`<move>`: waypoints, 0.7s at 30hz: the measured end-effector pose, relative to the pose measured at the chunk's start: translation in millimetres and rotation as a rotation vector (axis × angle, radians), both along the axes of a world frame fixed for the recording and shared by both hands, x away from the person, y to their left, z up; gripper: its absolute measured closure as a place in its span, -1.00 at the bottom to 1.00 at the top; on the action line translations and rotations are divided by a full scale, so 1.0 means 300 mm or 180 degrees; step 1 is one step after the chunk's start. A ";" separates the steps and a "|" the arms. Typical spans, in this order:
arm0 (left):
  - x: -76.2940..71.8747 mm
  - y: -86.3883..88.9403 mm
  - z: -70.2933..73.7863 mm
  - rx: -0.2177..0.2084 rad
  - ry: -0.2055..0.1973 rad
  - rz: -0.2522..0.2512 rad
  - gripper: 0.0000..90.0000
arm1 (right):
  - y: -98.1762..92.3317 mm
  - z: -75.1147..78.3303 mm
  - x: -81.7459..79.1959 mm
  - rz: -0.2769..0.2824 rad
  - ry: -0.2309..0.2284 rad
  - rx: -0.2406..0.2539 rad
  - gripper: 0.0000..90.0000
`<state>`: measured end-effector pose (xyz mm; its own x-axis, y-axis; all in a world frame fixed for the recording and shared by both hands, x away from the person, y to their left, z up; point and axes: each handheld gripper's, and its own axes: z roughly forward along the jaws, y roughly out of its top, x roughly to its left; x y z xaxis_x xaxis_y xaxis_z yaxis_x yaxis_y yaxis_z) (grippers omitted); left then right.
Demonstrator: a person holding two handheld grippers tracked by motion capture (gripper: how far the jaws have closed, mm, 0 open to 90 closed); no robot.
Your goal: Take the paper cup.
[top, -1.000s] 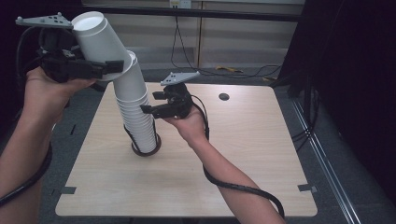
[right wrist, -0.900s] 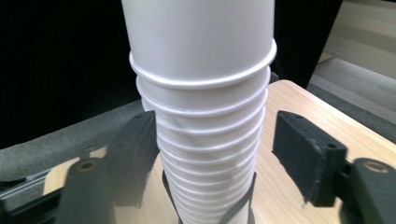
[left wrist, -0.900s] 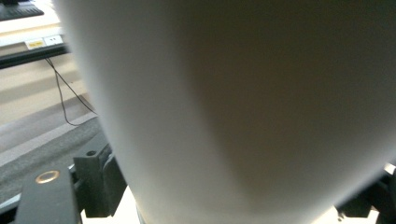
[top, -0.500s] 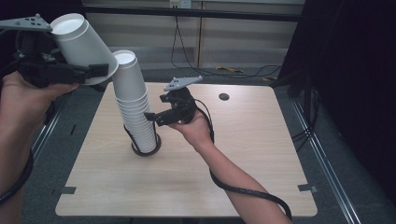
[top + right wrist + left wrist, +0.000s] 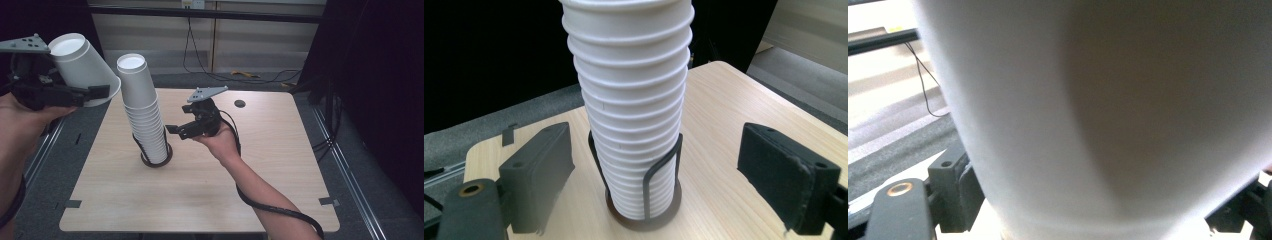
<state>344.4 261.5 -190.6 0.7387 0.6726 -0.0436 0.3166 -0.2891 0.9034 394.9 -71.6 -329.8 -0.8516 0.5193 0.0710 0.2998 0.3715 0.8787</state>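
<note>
A tall stack of white paper cups point(image 5: 142, 110) stands upside down in a black wire holder point(image 5: 156, 161) on the wooden table point(image 5: 250, 190). My left gripper point(image 5: 97, 92) is up at the left, clear of the stack, shut on the rim of a single white cup point(image 5: 80, 65) that is tilted, bottom up. That cup point(image 5: 1098, 115) looms close in the left gripper view. My right gripper point(image 5: 175, 131) hovers just right of the stack, apart from it. Its jaws have just been opening, and nothing is gripped. The stack point(image 5: 629, 100) and holder point(image 5: 644, 215) stand ahead of them.
A small dark round spot point(image 5: 240, 103) marks the table's far side. Cables point(image 5: 235, 75) lie on the floor behind the table, and a dark curtain point(image 5: 380, 100) hangs at the right. The table's near half and right side are bare wood.
My left gripper has carried the single cup off the top of the stack, leftward and a little lower. My right gripper has opened and drawn back slightly from the stack.
</note>
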 end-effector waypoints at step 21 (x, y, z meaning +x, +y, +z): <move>-0.036 -0.118 -0.069 0.0032 0.0110 -0.0356 -0.64 | -0.107 -0.063 -0.030 -0.0007 0.0025 -0.0149 -0.69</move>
